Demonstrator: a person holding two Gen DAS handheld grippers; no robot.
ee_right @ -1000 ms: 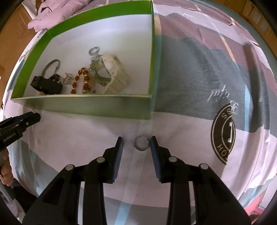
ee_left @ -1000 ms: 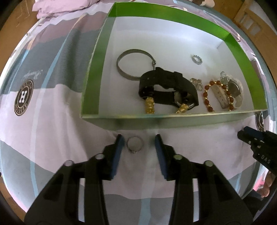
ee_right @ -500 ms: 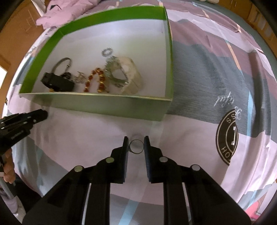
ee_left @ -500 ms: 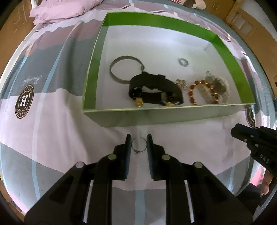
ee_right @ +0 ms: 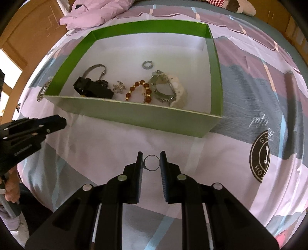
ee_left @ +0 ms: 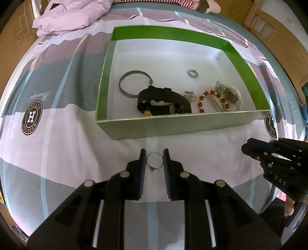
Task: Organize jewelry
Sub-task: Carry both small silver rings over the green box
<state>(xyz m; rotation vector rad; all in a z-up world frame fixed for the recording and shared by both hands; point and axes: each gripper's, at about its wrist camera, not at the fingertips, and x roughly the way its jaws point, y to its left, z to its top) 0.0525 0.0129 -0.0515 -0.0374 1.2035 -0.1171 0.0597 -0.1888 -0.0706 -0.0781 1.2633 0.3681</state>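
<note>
My left gripper (ee_left: 154, 153) is shut on a thin silver ring with a small setting (ee_left: 154, 168), held just above the bedsheet in front of the green box (ee_left: 173, 127). My right gripper (ee_right: 151, 154) is shut on a plain silver band (ee_right: 152, 170), also lifted in front of the box (ee_right: 134, 113). Each gripper shows at the edge of the other's view, the right gripper (ee_left: 248, 147) and the left gripper (ee_right: 61, 121). Inside the box lie a silver bangle (ee_left: 127, 84), a black watch (ee_left: 163, 98), a bead bracelet (ee_left: 204, 98), a white watch (ee_left: 229, 96) and a small crown ring (ee_left: 193, 73).
The box sits on a bed with a pink, grey and purple patterned sheet (ee_left: 57, 115). A bunched pink duvet (ee_left: 67, 15) lies beyond the box. A wooden bed frame (ee_left: 269, 28) runs at the far right. A person's hand (ee_right: 11, 186) holds the left gripper's handle.
Both grippers closed their jaws onto the rings that lay between them, then rose off the sheet with the rings held. The box now looks smaller and farther.
</note>
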